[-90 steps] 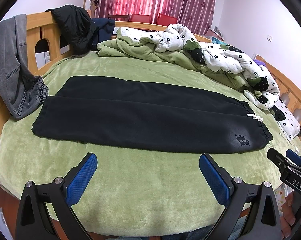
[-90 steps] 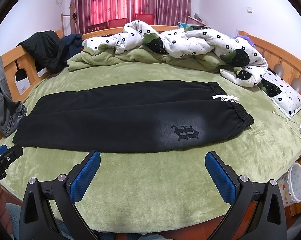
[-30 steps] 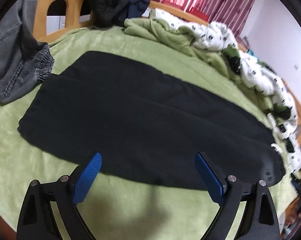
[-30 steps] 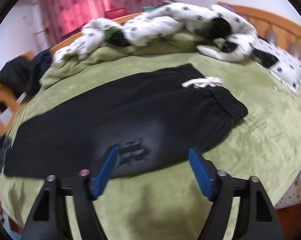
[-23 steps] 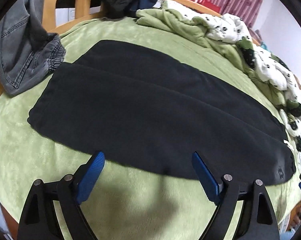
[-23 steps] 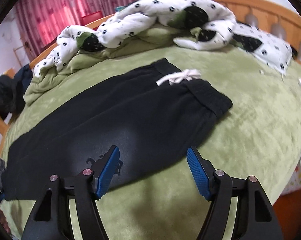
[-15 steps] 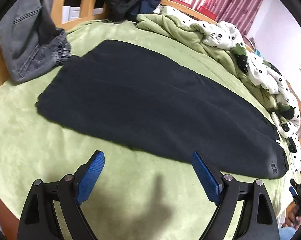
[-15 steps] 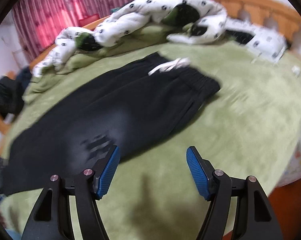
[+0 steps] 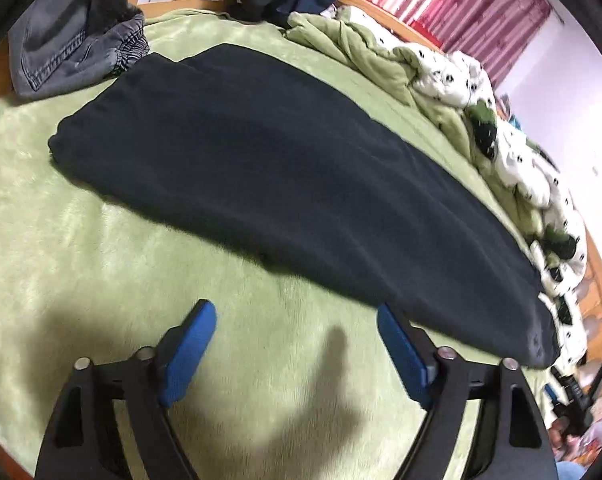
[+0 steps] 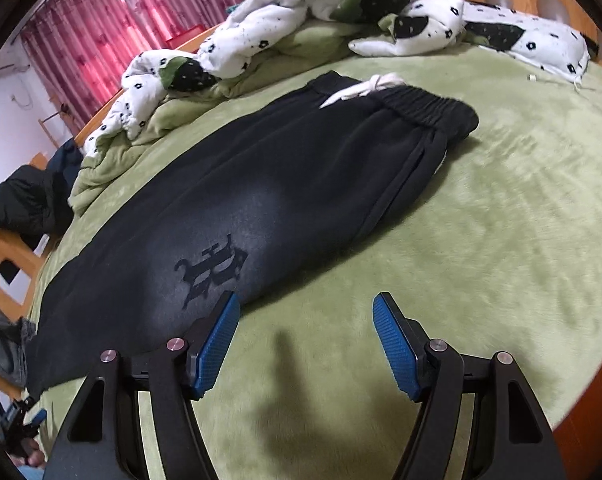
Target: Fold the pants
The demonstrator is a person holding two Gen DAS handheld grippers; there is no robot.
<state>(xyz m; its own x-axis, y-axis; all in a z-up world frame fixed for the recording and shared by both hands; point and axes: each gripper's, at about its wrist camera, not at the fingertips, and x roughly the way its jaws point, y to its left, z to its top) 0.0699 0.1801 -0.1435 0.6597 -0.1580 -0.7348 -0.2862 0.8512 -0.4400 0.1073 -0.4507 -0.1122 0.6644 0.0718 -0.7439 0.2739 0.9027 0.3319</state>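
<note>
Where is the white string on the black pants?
In the right wrist view, the white string lies at the far right end of the black pants, on the stretchy waistband, just below the spotted white blanket.

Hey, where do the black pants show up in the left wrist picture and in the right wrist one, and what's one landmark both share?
Left wrist: the black pants run diagonally from upper left to lower right, above the fingers.
Right wrist: the black pants run from the waistband at upper right to lower left, logo just above the left finger.
Shared landmark: the white spotted quilt bunched beyond the pants.
</note>
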